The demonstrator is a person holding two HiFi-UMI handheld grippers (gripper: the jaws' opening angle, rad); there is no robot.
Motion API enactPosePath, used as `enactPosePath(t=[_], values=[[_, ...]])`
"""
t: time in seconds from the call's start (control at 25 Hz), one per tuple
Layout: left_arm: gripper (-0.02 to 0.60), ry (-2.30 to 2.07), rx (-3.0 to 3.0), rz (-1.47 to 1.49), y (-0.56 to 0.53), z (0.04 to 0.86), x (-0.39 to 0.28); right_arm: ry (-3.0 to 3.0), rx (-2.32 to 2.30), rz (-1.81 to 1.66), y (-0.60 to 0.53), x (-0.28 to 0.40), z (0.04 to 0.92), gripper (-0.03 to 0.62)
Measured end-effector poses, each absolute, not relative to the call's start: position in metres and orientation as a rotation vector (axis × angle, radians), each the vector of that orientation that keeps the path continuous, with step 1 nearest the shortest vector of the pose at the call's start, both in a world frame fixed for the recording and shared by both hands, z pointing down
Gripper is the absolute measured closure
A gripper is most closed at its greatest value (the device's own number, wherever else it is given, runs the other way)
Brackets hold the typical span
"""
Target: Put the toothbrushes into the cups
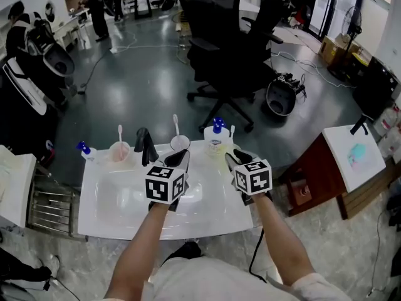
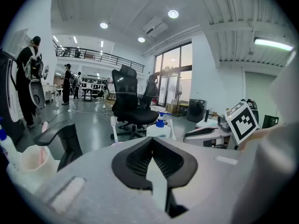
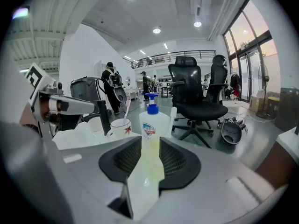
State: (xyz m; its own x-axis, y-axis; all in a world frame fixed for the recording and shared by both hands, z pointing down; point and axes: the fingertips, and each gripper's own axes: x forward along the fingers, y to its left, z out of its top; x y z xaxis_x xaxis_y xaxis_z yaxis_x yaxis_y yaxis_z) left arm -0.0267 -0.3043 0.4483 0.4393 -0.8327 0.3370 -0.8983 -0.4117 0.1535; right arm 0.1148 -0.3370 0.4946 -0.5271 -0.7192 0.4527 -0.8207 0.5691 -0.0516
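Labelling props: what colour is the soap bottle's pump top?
Blue pump on the white plastic soap bottle; clearest in right gripper view.

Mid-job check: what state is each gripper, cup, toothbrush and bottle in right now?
left gripper: shut, nothing between the jaws.
right gripper: open, empty.
pink cup: upright.
pink cup's toothbrush: standing in it.
white cup: upright.
white cup's toothbrush: standing in it.
soap bottle: upright, pump cap on.
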Motion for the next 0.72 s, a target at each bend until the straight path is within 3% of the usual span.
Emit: enactPosePath(t=[0.72], values=[[0.577,-1.677,2.284,0.286,-0.228,0.423,-0.085,-2.546,1.144,0.341,-0.281,0.073,0.443,0.497]])
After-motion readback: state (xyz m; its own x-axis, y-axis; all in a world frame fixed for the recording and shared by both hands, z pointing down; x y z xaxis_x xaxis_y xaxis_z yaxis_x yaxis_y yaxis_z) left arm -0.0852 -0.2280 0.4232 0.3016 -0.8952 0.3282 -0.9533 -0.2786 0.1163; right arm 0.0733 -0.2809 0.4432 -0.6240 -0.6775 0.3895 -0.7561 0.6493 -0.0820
